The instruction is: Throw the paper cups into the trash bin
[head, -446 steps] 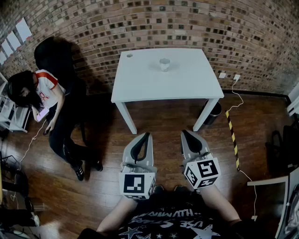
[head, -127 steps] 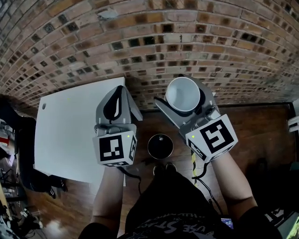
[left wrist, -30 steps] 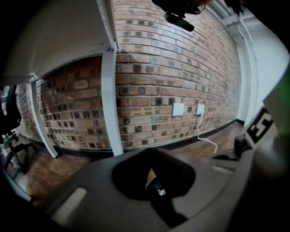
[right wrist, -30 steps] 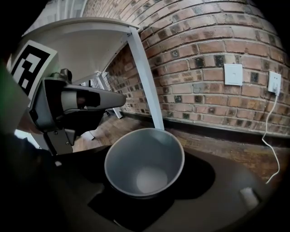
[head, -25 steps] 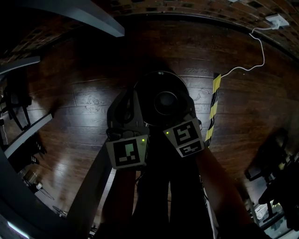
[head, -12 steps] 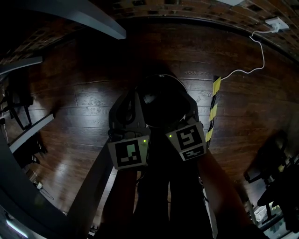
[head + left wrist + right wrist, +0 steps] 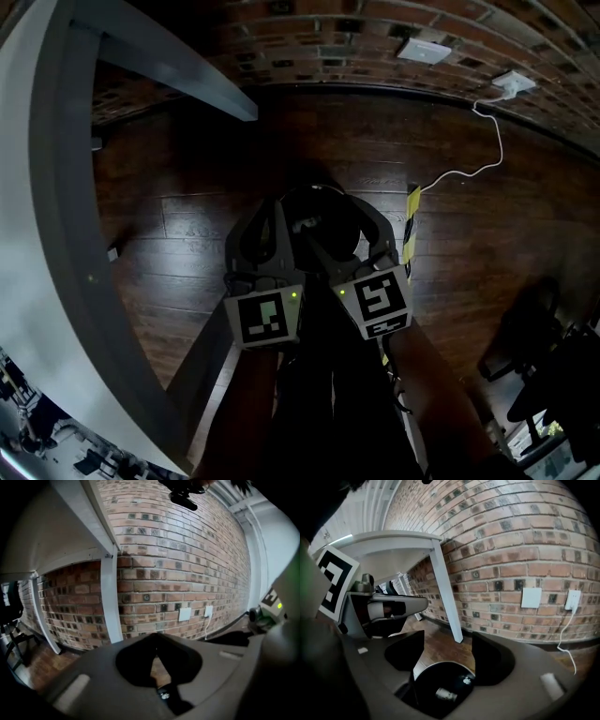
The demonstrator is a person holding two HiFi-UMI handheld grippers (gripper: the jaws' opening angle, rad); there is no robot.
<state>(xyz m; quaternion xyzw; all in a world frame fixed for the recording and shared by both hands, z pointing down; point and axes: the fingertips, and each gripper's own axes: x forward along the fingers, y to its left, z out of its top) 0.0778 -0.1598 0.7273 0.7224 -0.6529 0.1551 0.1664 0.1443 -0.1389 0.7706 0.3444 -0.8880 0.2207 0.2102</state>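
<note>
A black round trash bin (image 7: pixel 423 677) stands on the dark wood floor, straight below both grippers. A small white paper cup (image 7: pixel 446 695) lies on its side at the bottom of the bin. In the head view the bin (image 7: pixel 323 202) is mostly hidden by the grippers, and a pale spot shows inside it. My right gripper (image 7: pixel 345 230) hangs over the bin's mouth; its jaws are apart and closing, with nothing between them. My left gripper (image 7: pixel 278 206) is beside it, jaws shut and tips touching, holding nothing.
The white table (image 7: pixel 37 234) arcs along the left, and its leg (image 7: pixel 446 592) stands just beyond the bin. A brick wall with white sockets (image 7: pixel 531 597) is close behind. A white cable (image 7: pixel 469 150) and yellow-black floor tape (image 7: pixel 411 220) lie to the right.
The head view has shifted, and the white table has come in at the left. Both grippers stay over the bin. The right jaws have narrowed a little.
</note>
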